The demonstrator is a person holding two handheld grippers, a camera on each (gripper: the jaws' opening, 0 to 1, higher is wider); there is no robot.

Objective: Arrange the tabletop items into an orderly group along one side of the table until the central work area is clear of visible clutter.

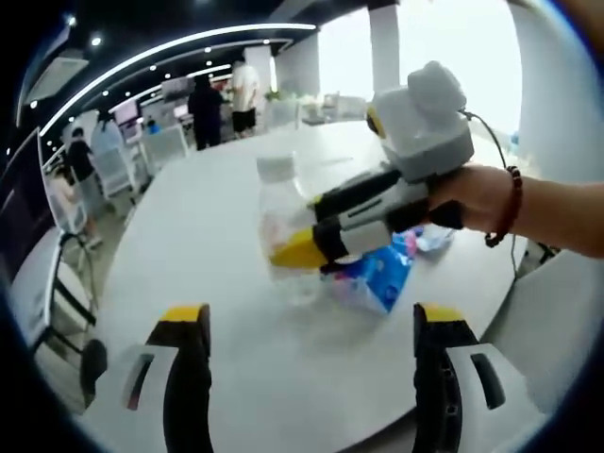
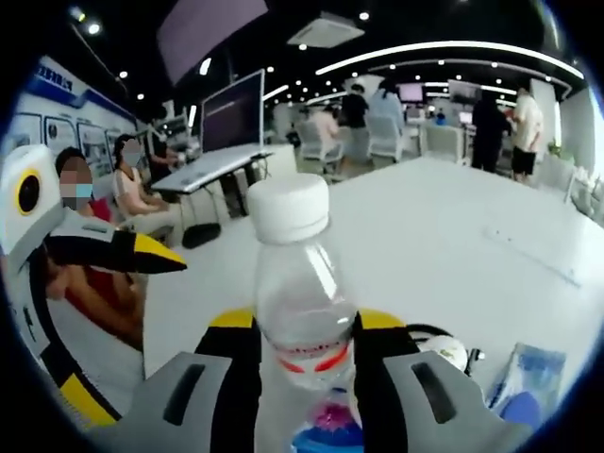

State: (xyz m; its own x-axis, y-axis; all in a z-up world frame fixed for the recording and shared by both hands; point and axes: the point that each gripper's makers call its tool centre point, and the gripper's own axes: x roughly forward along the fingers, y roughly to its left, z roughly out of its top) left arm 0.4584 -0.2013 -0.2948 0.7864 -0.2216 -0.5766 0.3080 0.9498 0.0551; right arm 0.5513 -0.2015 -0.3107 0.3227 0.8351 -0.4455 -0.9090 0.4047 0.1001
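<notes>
Item: clear plastic bottle (image 2: pixel 300 302), white cap, upright near the middle of the white worktop (image 1: pixel 208 245). My right hand-held gripper (image 2: pixel 304 354) has its jaws clamped on the bottle's body. Beside it: a blue packet (image 1: pixel 377 278), touching or just against the bottle's base; I cannot tell which. My left hand-held gripper (image 1: pixel 307 326) hangs nearby with jaws spread wide and nothing between them. Step in hand, as I judge it: bottle grasped, not yet relocated. Next move calls for carrying it upright to one edge, clear of the packet.
</notes>
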